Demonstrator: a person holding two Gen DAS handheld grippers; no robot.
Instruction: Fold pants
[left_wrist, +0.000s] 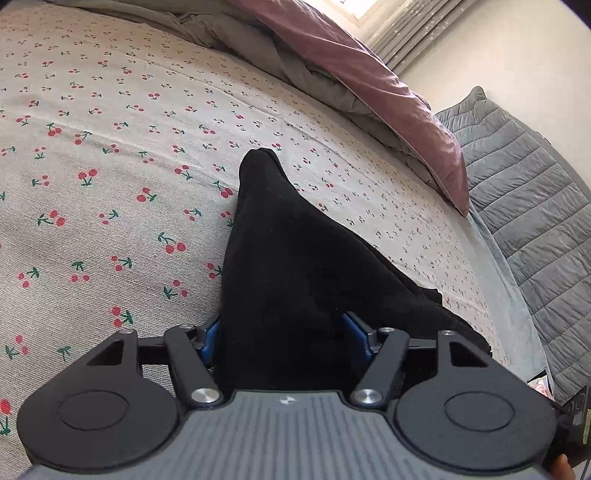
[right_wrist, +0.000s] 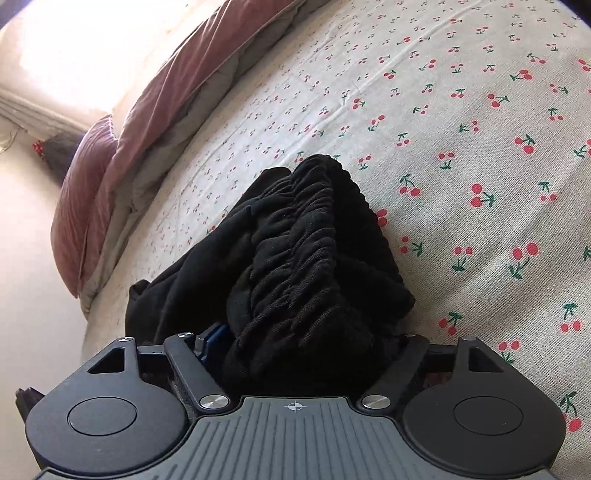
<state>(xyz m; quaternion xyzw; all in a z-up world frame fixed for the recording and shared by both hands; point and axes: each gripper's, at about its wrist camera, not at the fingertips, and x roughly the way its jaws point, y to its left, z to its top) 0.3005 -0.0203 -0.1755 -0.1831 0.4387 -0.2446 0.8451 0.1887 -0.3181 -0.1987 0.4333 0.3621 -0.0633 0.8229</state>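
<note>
While black pants (left_wrist: 295, 266) bury both fingers | grip state unclear | fingertips hidden

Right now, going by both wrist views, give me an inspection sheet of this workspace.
Surface: cherry-print bedsheet, lightly creased.
Job's things: black pants, bunched; gathered waistband at the right gripper.
Clutter: mauve duvet heaped along the far edge; mauve pillow.
Grippers: left gripper and right gripper both have pants fabric between the fingers; grip unclear.
Cables: nothing seen.
Surroundings: grey quilted cover, curtain.
</note>
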